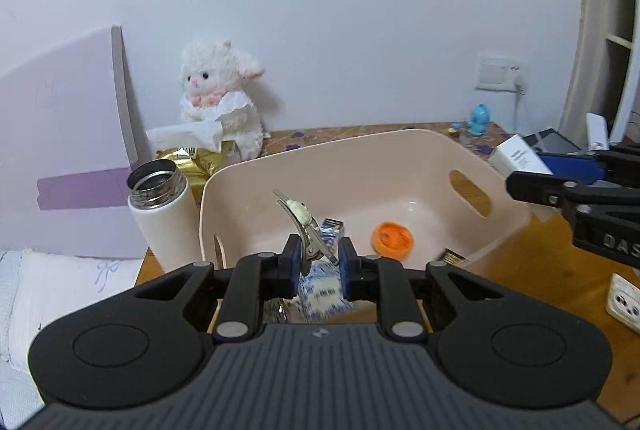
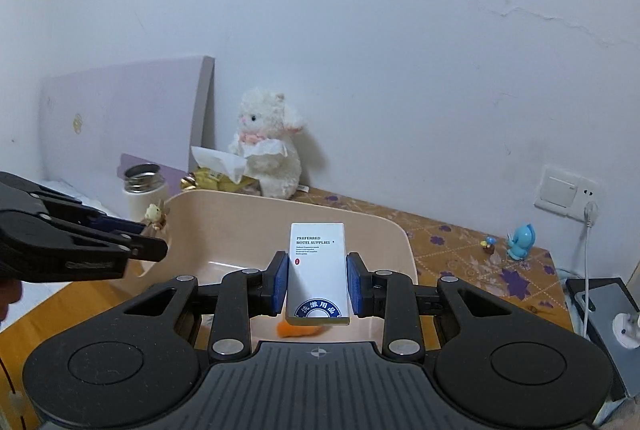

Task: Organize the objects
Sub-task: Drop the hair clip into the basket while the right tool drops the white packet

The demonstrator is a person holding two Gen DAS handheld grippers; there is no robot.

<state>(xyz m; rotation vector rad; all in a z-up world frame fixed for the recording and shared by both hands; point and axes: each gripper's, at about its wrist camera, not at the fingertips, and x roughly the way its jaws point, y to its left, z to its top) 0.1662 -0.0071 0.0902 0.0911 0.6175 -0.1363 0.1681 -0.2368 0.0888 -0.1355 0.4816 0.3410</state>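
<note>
Metal hair clip (image 1: 306, 230), light, springy, slippery: left gripper (image 1: 319, 262) pinched its handle end over the beige bin (image 1: 400, 154). Cardboard hotel-supplies box (image 2: 318, 270), light, crushable: right gripper (image 2: 318, 284) clamped its flat sides.

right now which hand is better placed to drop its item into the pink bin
Left, narrowly. The left gripper holds the hair clip over the pink bin, above things already inside. The right gripper holds the white box near the bin's front rim.
</note>
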